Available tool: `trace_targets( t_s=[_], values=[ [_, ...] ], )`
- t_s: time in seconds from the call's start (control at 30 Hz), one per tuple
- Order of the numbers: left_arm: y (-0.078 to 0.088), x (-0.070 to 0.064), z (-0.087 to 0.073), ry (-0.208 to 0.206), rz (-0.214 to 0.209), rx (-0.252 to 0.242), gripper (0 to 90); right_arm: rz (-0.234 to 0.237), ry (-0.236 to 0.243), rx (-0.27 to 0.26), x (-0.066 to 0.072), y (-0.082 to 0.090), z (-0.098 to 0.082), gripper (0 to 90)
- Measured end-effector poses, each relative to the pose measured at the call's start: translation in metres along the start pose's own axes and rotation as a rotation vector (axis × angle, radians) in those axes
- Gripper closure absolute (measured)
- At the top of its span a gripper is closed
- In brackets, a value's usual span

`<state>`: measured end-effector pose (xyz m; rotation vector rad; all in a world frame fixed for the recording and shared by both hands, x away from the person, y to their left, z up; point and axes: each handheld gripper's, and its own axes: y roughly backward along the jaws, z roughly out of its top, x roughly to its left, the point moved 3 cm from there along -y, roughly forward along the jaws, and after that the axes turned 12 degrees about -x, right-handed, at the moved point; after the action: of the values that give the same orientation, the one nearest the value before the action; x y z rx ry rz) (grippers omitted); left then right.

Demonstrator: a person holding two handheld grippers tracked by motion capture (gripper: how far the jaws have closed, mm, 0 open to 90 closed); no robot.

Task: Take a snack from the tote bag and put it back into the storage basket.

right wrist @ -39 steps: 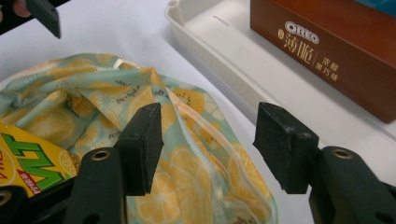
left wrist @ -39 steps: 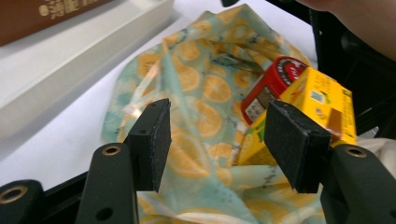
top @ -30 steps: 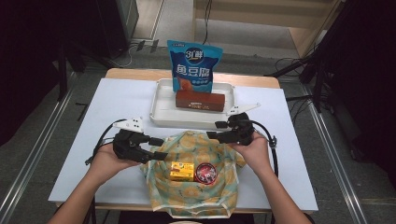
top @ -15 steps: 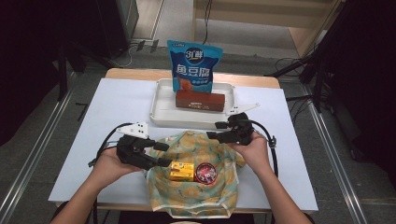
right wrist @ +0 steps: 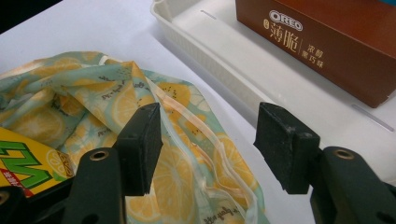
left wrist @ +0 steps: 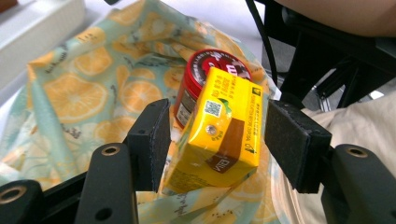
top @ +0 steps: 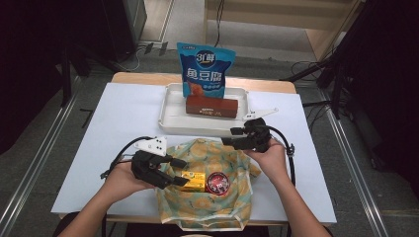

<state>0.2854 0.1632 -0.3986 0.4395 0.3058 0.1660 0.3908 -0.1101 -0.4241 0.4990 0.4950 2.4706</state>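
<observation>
A lemon-print cloth bag (top: 212, 153) (left wrist: 79, 93) (right wrist: 93, 93) lies spread at the table's near middle. On it rest a yellow drink carton (top: 192, 180) (left wrist: 224, 135) and a red round tin (top: 217, 181) (left wrist: 210, 65), side by side. My left gripper (top: 179, 173) (left wrist: 217, 140) is open, its pads on either side of the carton with small gaps. My right gripper (top: 230, 137) (right wrist: 208, 144) is open above the bag's far right edge, close to the tray, with nothing held.
A white tray (top: 168, 118) (right wrist: 224, 56) stands beyond the bag. It holds a brown Oreo box (top: 211, 106) (right wrist: 327, 46) and an upright blue snack pouch (top: 205, 69). Bare white tabletop lies to the left and right.
My left gripper has moved toward the near edge and slightly right, and its jaws now flank the yellow carton. The right gripper has kept still.
</observation>
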Motion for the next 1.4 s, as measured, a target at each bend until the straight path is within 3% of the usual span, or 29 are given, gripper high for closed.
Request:
trace_targets(
  t_s=[0.13, 0.43, 0.73, 0.93, 1.4],
  values=[
    [-0.006, -0.003, -0.004, -0.003, -0.018, 0.022, 41.4, -0.004, -0.003, 0.005, -0.001, 0.000, -0.001, 42.0],
    [-0.020, -0.001, -0.013, -0.038, -0.005, 0.082, 41.0, -0.009, -0.004, 0.004, -0.003, 0.000, -0.002, 42.0],
    [-0.026, 0.006, -0.018, -0.002, -0.042, 0.049, 42.5, -0.009, -0.006, 0.008, -0.003, -0.001, -0.003, 42.1],
    [-0.022, 0.009, -0.016, -0.012, -0.021, 0.038, 48.4, -0.009, -0.011, 0.010, -0.004, -0.001, -0.004, 42.1],
    [-0.017, 0.010, -0.013, -0.018, 0.018, 0.032, 50.8, 0.000, -0.007, 0.007, -0.002, -0.002, -0.004, 42.4]
  ],
)
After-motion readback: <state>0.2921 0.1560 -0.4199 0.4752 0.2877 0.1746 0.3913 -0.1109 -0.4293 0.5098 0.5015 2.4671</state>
